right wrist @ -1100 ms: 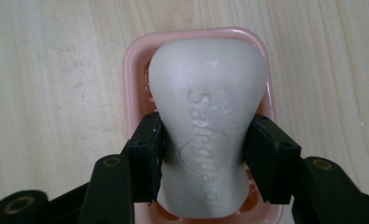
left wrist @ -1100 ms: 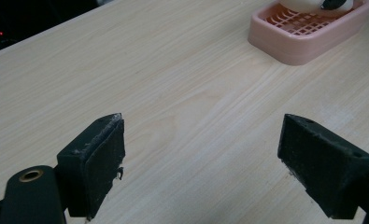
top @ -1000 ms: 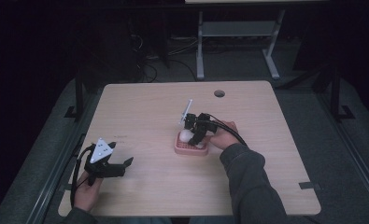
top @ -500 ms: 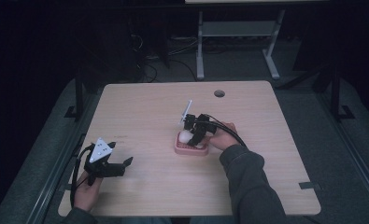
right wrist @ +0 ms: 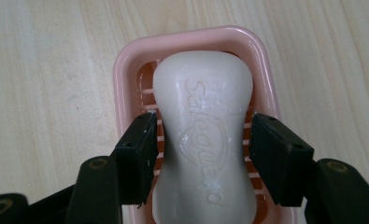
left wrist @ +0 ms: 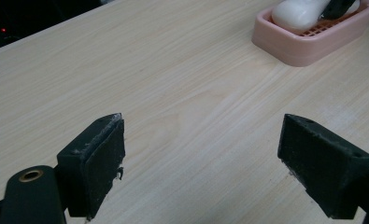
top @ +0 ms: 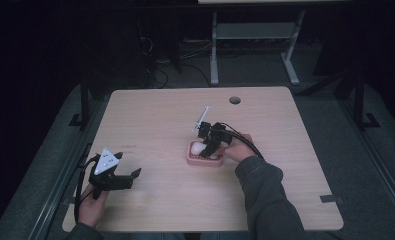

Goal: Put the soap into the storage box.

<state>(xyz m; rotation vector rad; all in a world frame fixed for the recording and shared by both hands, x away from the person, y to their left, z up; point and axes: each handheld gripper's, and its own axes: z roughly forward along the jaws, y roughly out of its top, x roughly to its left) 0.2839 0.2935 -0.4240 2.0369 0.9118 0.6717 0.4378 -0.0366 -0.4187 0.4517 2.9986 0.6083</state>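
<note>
Left gripper (top: 116, 176): I see jaws spread wide, nothing between, low over table (top: 155, 120).
Soap (right wrist: 205, 140): white bar, embossed "Safeguard", lying in pink dish (right wrist: 126, 65), table centre.
Right gripper (right wrist: 202, 147): my jaws just opened, flanking soap's waist, slight gaps.

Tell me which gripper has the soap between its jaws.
The right gripper: its jaws, just opened, flank the waist of the white soap bar lying in the pink dish. The left gripper gapes over bare table.
</note>
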